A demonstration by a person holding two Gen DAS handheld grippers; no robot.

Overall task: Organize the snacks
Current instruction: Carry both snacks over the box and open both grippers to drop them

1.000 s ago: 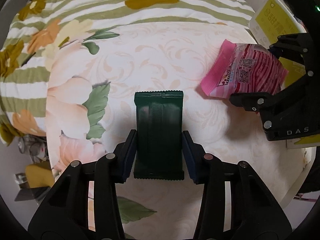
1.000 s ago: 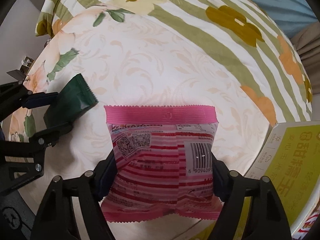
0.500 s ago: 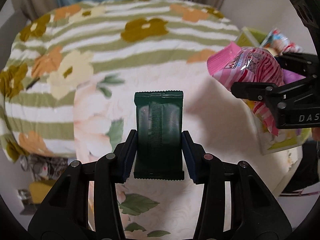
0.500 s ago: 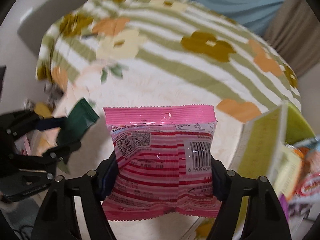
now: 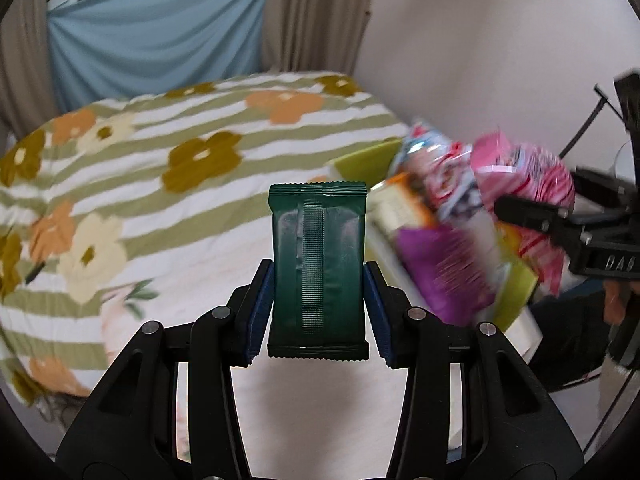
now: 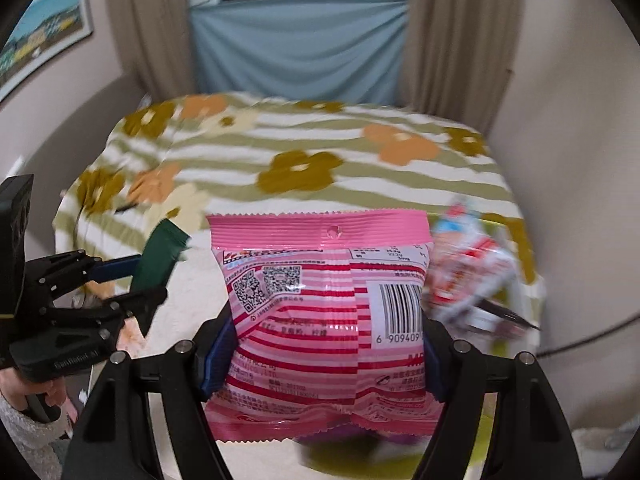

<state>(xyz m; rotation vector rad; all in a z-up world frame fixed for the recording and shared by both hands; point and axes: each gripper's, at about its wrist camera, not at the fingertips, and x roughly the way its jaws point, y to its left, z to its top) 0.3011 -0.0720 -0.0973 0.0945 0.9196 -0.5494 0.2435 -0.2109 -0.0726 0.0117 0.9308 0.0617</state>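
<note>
Dark green foil in my left claw [image 5: 318, 308], striped pink plastic in my right claw [image 6: 326, 354]: both snacks held above the floral bed [image 5: 132, 184].

My left claw is narrow, its blue pads [image 5: 260, 312] pressing the long edges of the green wrapper [image 5: 318, 268], which stands upright between them; I judge it light, flat and fairly stiff, best pinched across its width at mid-height as it is now. My right claw is shut on the pink bag [image 6: 328, 312] by its lower sides; it looks puffy, soft and slippery, so I would keep the pinch low on the body, clear of the crimped top seal. Just right of that bag lies a yellow-green box [image 5: 516, 292] of blurred snack packets [image 5: 444, 276], where I reckon both belong.
</note>
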